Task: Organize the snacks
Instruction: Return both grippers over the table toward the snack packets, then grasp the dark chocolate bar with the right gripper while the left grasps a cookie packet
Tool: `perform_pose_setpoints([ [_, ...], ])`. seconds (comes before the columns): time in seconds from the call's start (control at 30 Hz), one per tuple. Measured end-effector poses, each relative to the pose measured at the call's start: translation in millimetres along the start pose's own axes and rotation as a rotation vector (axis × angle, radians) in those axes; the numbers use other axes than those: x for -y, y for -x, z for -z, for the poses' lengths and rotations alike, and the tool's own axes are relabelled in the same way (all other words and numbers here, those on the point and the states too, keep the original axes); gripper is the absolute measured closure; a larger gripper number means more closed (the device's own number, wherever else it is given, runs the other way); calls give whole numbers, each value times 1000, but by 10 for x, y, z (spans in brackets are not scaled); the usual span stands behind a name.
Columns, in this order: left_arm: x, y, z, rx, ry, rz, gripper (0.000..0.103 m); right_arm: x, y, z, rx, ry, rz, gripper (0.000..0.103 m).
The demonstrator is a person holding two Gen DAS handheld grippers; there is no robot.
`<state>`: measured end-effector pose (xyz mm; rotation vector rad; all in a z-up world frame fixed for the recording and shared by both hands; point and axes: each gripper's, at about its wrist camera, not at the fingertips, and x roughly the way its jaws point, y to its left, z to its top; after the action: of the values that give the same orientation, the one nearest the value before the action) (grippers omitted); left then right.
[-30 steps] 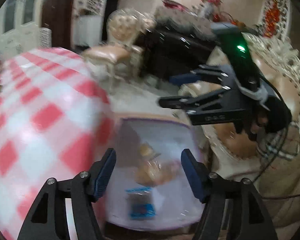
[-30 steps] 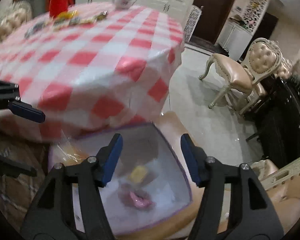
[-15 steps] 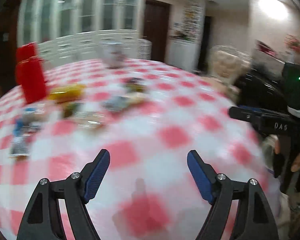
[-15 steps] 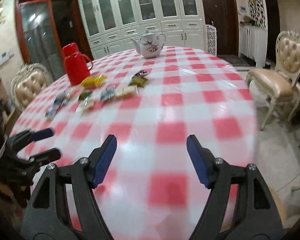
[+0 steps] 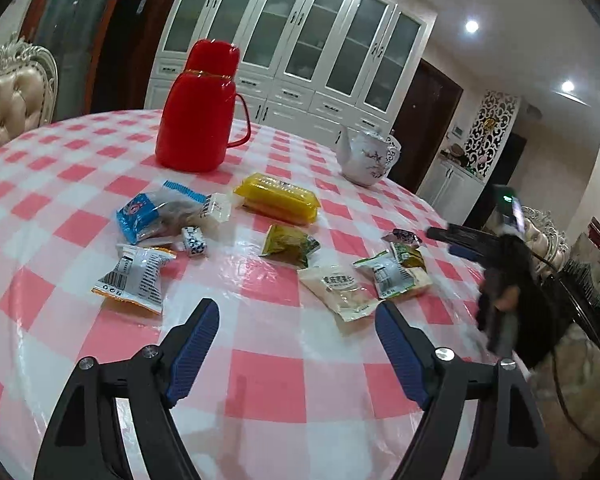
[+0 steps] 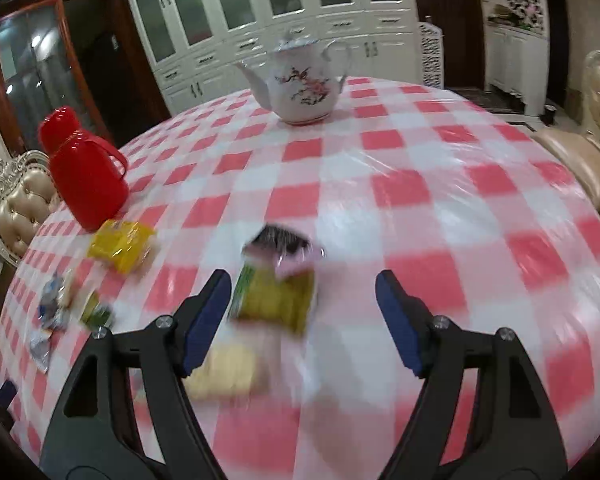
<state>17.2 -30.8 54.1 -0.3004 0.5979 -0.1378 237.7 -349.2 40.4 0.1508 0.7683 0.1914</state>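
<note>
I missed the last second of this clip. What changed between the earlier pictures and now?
Both grippers swung up from the white bin beside the table to face the tabletop. The left gripper now looks at the scattered snack packets; the right gripper has closed in on a green packet. Nothing was gripped or released. Both stay open and empty; the red flask and teapot have not visibly shifted.

Left gripper (image 5: 296, 336) and right gripper (image 6: 304, 312) both gape wide, empty.

Both handheld tools, the black plastic left gripper (image 5: 296, 334) and matching right gripper (image 6: 304, 304), carry ribbed blue rubber pads (image 5: 192, 344) on angular arms with cut-out slots and silver screws (image 5: 444, 354).
</note>
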Motion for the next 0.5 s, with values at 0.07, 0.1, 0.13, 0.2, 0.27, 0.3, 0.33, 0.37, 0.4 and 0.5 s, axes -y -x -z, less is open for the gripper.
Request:
perform_pose_setpoints([
  [0.07, -49, -87, -2, -38, 18, -7, 20, -32, -226, -97, -56, 49, -20, 26],
  [0.1, -82, -111, 3, -49, 30, -7, 20, -65, -321, -129, -81, 79, -28, 26],
  [0.13, -113, -145, 3, -65, 50, -7, 20, -96, -395, -149, -98, 103, -40, 26],
  [0.2, -152, -157, 15, -82, 75, -12, 20, -167, -495, -172, -114, 149, -57, 26],
  [0.27, -160, -169, 25, -92, 83, -15, 20, -208, -547, -162, -133, 182, -75, 26],
  [0.3, -153, -172, 33, -96, 83, -15, 20, -228, -570, -151, -141, 196, -82, 26],
  [0.33, -145, -174, 38, -97, 79, -16, 20, -253, -583, -128, -140, 215, -77, 29],
  [0.37, -131, -178, 45, -99, 72, -17, 20, -278, -595, -98, -148, 236, -65, 51],
  [0.4, -122, -183, 50, -101, 67, -18, 20, -288, -609, -95, -147, 247, -49, 61],
  [0.5, -116, -162, 54, -98, 71, -20, 20, -317, -491, 44, -146, 265, -6, 62],
])
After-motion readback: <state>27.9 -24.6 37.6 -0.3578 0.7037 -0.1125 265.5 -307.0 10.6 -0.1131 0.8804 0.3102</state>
